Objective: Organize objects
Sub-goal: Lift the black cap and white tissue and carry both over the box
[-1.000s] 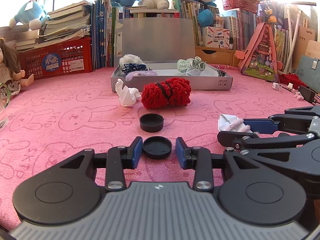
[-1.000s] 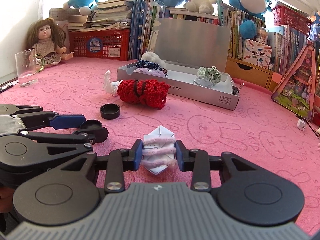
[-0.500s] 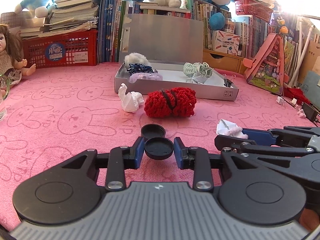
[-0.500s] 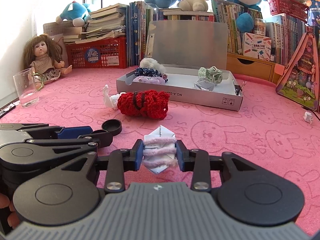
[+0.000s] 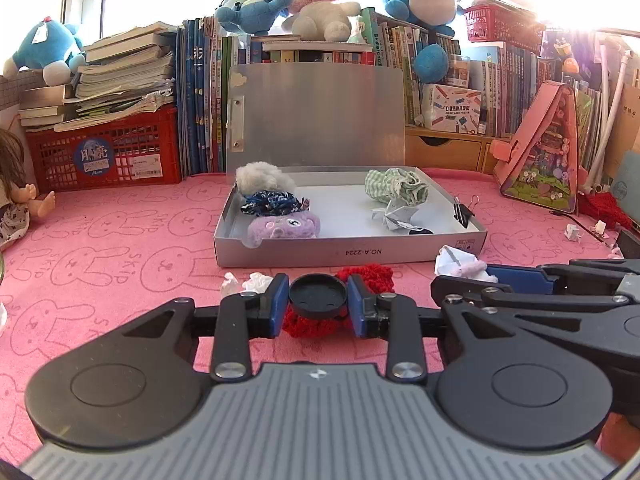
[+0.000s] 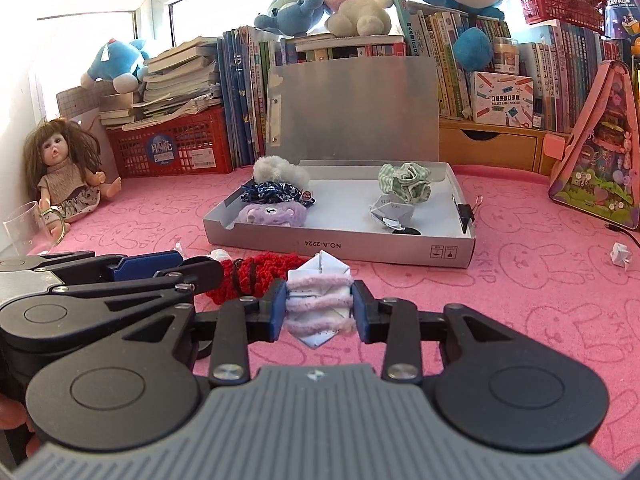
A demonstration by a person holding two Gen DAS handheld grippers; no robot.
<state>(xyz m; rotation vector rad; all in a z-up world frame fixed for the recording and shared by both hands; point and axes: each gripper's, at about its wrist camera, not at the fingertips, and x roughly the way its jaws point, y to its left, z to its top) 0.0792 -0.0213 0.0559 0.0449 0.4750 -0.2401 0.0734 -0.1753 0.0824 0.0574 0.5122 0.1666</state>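
My left gripper [image 5: 318, 306] is shut on a black round cap [image 5: 318, 295] and holds it above the pink mat, in front of the red knitted roll [image 5: 366, 276]. My right gripper [image 6: 319, 312] is shut on a folded white paper piece wrapped in pink fuzzy cord [image 6: 319, 304], also lifted. The open silver box [image 5: 348, 246] stands just beyond, with scrunchies, a purple plush, a green cloth and folded paper inside. The right gripper shows at the right of the left wrist view [image 5: 464, 276]. The left gripper shows at the left of the right wrist view [image 6: 192, 268].
Crumpled white paper [image 5: 256, 282] lies left of the red roll. A doll [image 6: 64, 176] and a glass [image 6: 24, 232] stand at the far left. A red crate [image 5: 104, 152], books and plush toys line the back. A pink toy house [image 5: 540, 152] stands at the right.
Both grippers have lifted and moved forward toward the silver box with their objects. The second black cap on the mat has dropped out of sight.
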